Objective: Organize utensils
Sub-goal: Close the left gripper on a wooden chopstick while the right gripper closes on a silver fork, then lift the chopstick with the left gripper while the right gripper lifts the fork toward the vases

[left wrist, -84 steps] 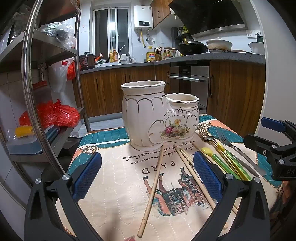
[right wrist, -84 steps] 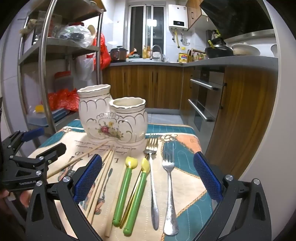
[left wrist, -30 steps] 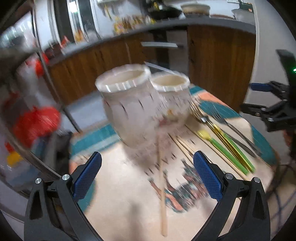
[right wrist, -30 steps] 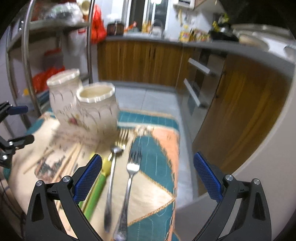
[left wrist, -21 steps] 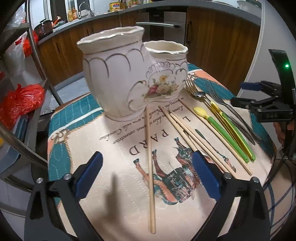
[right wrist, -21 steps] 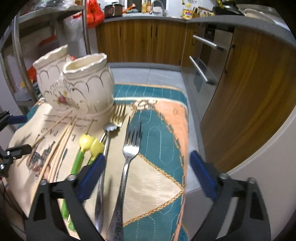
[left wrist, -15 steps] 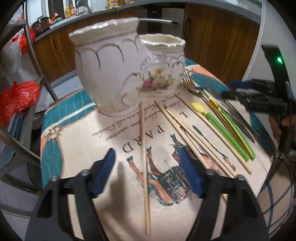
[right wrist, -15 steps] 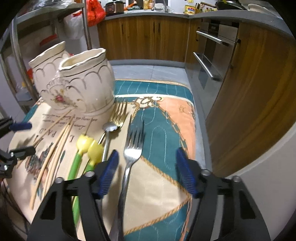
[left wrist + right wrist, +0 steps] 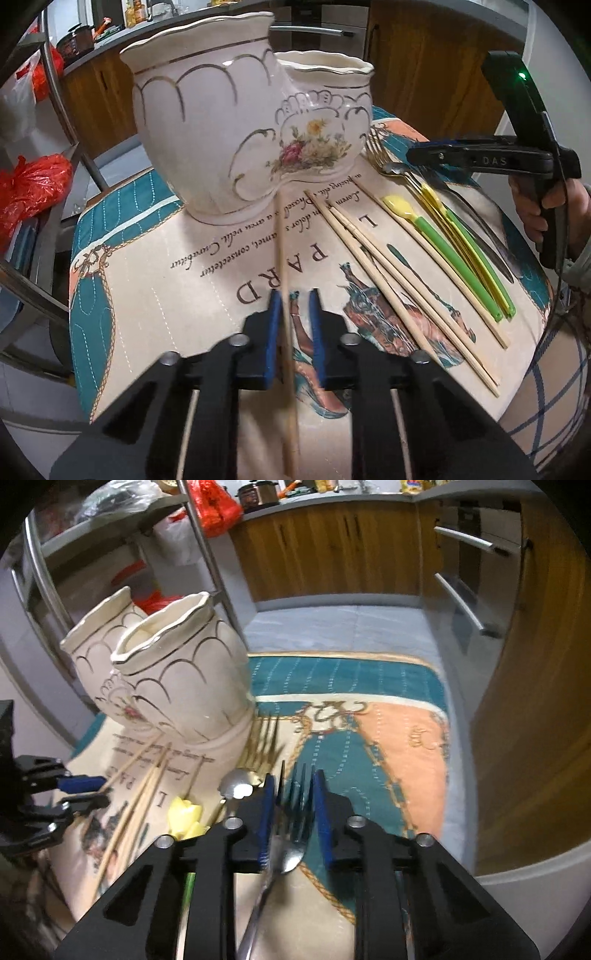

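The left gripper (image 9: 293, 321) has its jaws drawn almost together around a single wooden chopstick (image 9: 283, 266), which lies on the printed cloth (image 9: 155, 280) and runs from the foot of the twin ceramic holder (image 9: 236, 122) back toward the cloth's near edge; the left blue pad touches the stick, a sliver of gap shows at the other.

Only the left wrist view shows the full spread of utensils: three more chopsticks (image 9: 384, 273) fanned across the cloth's middle, then green-handled spoons (image 9: 443, 247) toward the right edge, and a hand (image 9: 535, 210) gripping the other tool.

The right wrist view shows what that one hides: the right gripper (image 9: 291, 808), jaws just closing, stands astride the silver fork (image 9: 291, 834) with gaps left on both sides. A gold fork (image 9: 264, 744) and a spoon bowl (image 9: 238, 788) lie beside it, near the holder's base.
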Demonstrator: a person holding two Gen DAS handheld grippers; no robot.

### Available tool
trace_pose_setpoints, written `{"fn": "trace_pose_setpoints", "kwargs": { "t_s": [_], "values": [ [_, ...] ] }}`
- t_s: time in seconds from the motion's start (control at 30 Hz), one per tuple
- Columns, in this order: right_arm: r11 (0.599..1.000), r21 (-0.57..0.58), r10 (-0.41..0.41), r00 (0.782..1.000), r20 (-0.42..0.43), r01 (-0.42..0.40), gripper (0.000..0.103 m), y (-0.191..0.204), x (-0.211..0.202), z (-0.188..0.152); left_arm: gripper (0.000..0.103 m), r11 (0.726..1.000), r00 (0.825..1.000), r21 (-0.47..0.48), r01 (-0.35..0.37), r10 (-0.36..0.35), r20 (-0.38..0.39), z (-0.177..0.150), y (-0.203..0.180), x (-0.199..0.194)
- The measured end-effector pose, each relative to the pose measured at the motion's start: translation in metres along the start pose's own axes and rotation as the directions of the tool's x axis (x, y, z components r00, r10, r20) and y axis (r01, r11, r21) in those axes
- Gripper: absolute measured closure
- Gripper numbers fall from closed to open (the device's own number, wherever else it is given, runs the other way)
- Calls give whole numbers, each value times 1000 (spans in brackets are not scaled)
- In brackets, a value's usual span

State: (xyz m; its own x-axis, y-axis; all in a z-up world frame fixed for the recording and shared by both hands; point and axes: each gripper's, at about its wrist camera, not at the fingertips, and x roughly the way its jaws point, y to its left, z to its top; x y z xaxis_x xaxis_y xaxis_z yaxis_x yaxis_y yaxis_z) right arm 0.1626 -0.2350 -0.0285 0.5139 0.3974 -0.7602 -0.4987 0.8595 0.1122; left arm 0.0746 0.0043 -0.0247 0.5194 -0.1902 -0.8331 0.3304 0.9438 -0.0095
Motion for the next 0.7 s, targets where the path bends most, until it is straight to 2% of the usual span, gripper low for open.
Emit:
{"fn": "trace_pose_setpoints", "kwargs": {
  "t_s": [0.13,0.3,0.43,0.47,0.63,0.7],
  "values": [
    [1000,-6,8,999,52,-8,84,8,-16,-4,98,1000,1000,-11,5,-5,3,0,4,0],
    [997,-44,-49,983,178,58,85,25,-50,-6,98,1000,1000,-2,5,-5,31,-5,1,-8],
    [988,-83,-101,952,288,130,87,45,-82,-15,98,1000,996,0,2,-2,84,-12,0,-23],
    [983,-93,-119,941,318,155,98,50,-92,-17,98,1000,994,2,8,-8,109,-14,0,-29],
    [967,-119,-155,896,417,223,100,74,-128,-28,98,1000,979,7,-3,1,203,-23,-1,-51],
    [962,-128,-165,886,433,241,100,79,-134,-29,98,1000,974,6,-2,1,228,-25,-1,-57]
  ]
}}
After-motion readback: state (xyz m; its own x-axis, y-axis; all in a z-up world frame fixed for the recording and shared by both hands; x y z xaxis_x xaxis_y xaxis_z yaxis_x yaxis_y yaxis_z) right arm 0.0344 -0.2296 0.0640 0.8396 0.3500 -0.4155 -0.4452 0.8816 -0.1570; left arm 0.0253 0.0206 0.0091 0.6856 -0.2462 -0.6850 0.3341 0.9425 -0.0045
